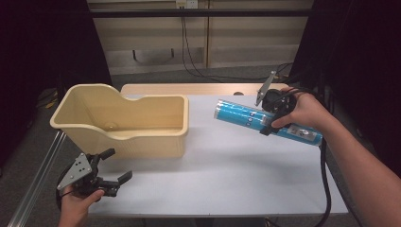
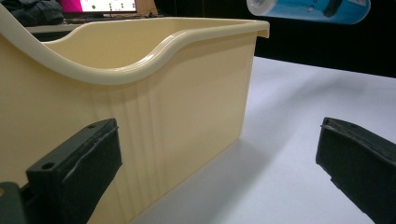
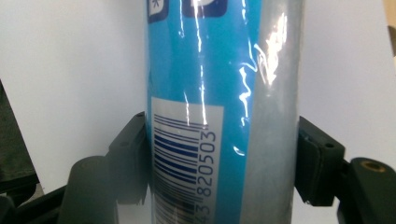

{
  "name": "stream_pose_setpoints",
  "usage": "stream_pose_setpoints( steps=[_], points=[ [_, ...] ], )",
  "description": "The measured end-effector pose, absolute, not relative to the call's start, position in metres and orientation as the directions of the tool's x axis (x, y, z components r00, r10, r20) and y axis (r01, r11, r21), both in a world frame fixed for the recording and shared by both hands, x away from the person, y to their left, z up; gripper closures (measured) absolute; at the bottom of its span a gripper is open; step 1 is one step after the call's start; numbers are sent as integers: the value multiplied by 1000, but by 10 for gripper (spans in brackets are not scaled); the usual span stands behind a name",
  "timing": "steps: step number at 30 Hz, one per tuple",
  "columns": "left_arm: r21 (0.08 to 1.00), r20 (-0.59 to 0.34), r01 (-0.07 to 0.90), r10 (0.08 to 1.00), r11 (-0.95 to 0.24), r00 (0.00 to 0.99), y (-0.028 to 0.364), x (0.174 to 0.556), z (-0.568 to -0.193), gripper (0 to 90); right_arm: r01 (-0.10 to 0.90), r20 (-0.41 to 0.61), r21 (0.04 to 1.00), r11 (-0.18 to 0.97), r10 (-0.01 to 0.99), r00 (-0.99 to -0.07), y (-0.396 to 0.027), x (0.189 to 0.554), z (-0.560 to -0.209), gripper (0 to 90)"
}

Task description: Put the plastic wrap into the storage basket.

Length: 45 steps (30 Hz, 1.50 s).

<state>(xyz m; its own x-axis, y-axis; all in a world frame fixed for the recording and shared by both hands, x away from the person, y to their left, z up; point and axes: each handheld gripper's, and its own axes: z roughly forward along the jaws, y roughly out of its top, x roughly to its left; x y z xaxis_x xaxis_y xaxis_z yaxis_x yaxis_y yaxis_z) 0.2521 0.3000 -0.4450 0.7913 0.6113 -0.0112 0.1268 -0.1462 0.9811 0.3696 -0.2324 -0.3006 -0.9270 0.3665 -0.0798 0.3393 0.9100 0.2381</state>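
High view shows the right tool (image 1: 269, 124) clamped across a blue cylindrical tube (image 1: 265, 120) wrapped in glossy film, held in the air over the right part of the white tabletop (image 1: 227, 175), well apart from the cream plastic bin (image 1: 142, 137) at the left. The left tool (image 1: 106, 176) rests near the bin's front corner with its jaws spread wide and nothing between them. A slip looks like the main risk: the film is slick, the tube hangs tilted and long on both sides of the grip, so it could rotate or slide out, or clip the bin's rim on the way in. Right gripper view shows the barcode and both pads pressing the tube's sides; left gripper view shows the bin's curved rim (image 2: 140, 70) up close.
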Motion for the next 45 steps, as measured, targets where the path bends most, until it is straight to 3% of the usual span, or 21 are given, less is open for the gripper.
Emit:
stream_pose_setpoints(
  steps=[24, 45],
  points=[
    [982, -66, 156, 587, -104, 807, 299, 251, -447, 0, 305, -102, 256, 917, 339, -935, -193, 390, -261, 325],
    [980, -79, 166, 553, -110, 830, 299, 251, -449, 0, 259, -110, 248, 933, 293, -950, -159, 409, -251, 325]
  ],
)
